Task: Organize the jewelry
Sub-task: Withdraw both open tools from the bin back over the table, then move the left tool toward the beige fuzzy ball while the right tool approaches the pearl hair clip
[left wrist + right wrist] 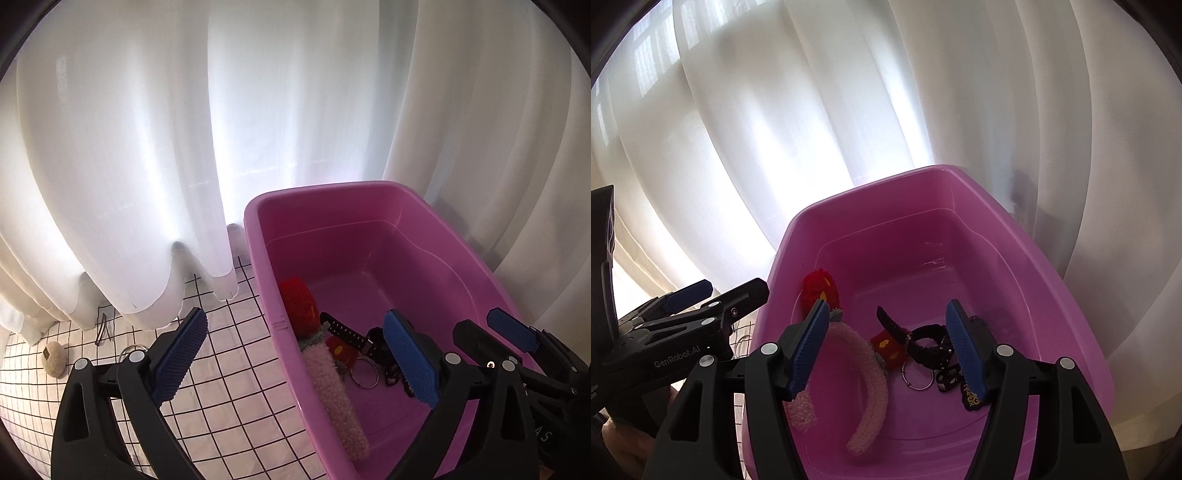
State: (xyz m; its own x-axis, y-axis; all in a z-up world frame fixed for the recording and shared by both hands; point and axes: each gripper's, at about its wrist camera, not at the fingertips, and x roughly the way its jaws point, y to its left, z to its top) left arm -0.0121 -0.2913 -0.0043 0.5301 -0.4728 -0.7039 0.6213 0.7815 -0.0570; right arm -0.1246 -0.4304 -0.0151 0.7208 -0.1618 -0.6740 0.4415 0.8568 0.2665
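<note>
Hovering over the pink plastic tub [1052,295], both tongs are hanging spread and pinching nothing: the right gripper [890,347] sits above the contents, the left gripper [295,362] is straddling the tub's near wall. Lying inside are a fluffy pink headband with red knitted strawberries [871,373], a black strapped wristwatch [923,341] and a thin metal ring [918,376]. On the white grid-patterned cloth [229,362] a cream plush trinket [54,358] is waiting outside. My call: clear the rim, then descend on 1 piece squarely.
</note>
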